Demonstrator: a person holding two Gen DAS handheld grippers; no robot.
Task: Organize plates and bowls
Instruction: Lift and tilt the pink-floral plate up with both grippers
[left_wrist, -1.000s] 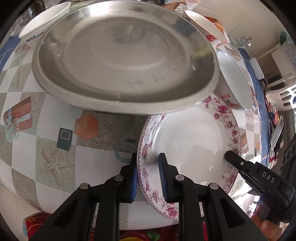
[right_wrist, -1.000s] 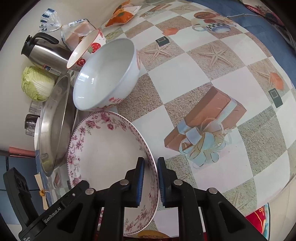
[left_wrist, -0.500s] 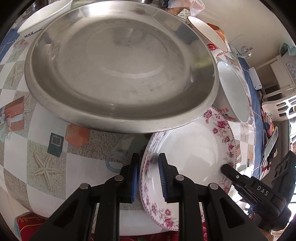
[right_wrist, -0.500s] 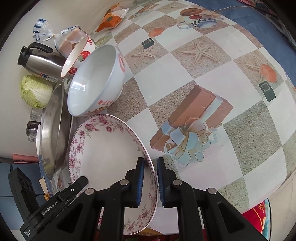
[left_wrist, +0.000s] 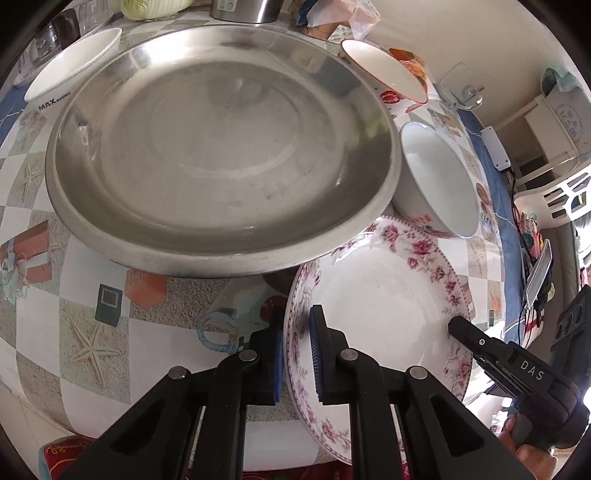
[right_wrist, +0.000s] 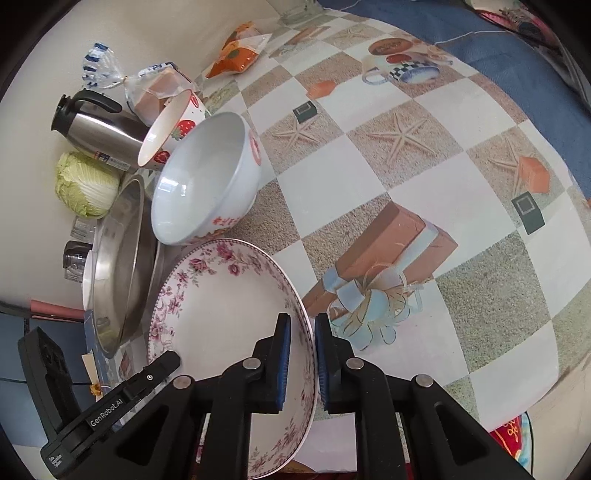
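My left gripper (left_wrist: 297, 350) has just been closing: its fingers (left_wrist: 317, 354) now pinch the near-left rim of the floral plate (left_wrist: 384, 302), where a second ago they straddled that rim with a visible gap. My right gripper (right_wrist: 302, 360) already pinches the opposite rim of the same plate, one pad inside the well and one outside.

Consequence for the task: I judge that the plate is now secured from both sides and can be carried as one two-handed load.

The view has also shifted. The steel tray (left_wrist: 221, 147) has dropped lower in the left wrist picture, and more of the far worktop (right_wrist: 424, 184) is visible behind it.

Position of the plate: at the near edge of the worktop, tilted, with its far rim tucked under the tray's edge. The white bowl (right_wrist: 207, 181) lies just beyond it, and a strawberry bowl (right_wrist: 173, 129) sits farther back.

Pose: both grippers point steeply downward, facing each other across the plate. A hand (left_wrist: 532, 443) holds the right gripper's handle at lower right.
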